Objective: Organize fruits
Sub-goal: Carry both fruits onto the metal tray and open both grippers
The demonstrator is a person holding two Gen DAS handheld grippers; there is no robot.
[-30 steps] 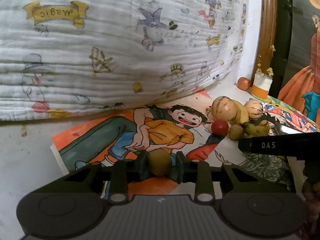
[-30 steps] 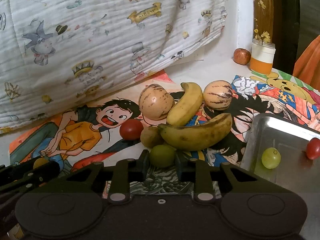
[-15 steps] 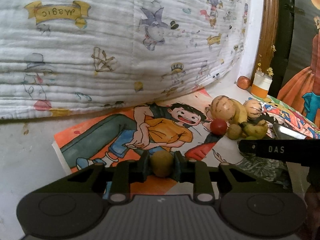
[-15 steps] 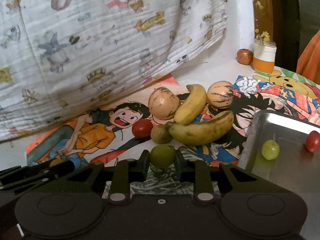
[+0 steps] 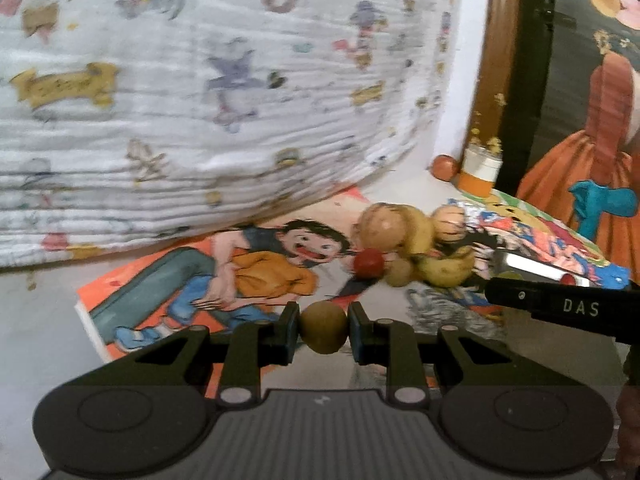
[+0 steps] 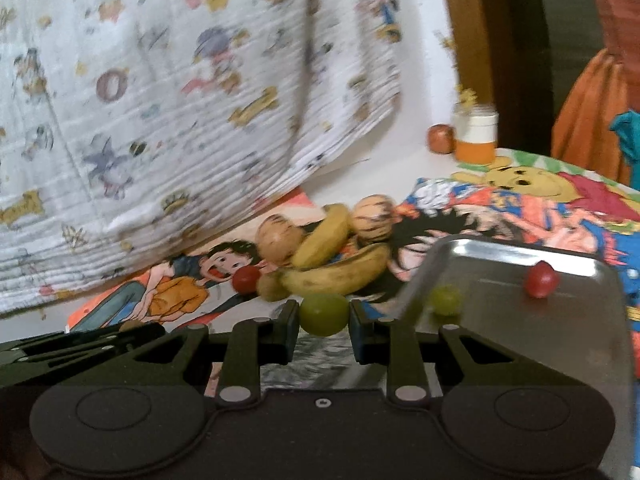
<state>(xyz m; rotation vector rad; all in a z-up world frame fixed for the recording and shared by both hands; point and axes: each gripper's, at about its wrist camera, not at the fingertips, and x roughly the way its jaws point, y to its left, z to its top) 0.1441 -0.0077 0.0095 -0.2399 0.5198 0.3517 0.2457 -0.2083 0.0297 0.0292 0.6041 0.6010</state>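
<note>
My left gripper (image 5: 323, 330) is shut on a small brownish-yellow fruit (image 5: 323, 328), held above the cartoon poster (image 5: 224, 280). My right gripper (image 6: 323, 316) is shut on a green grape (image 6: 324, 314), lifted just left of the metal tray (image 6: 520, 340). That tray holds a green grape (image 6: 446, 300) and a red cherry tomato (image 6: 541, 280). Two bananas (image 6: 336, 272), two striped round melons (image 6: 278, 240), a red tomato (image 6: 246, 279) and a small brown fruit (image 6: 270, 286) lie piled on the posters. The right gripper's side (image 5: 560, 308) shows in the left wrist view.
A white patterned blanket (image 5: 200, 100) bulges over the back and left. A white and orange jar (image 6: 476, 136) and a reddish apple (image 6: 440, 139) stand in the far corner by a wooden frame. An orange cloth (image 6: 584, 112) hangs at the right.
Both grippers rose and pulled back from the fruit pile, each carrying its fruit. The right gripper swung toward the tray, which now fills more of its view.
</note>
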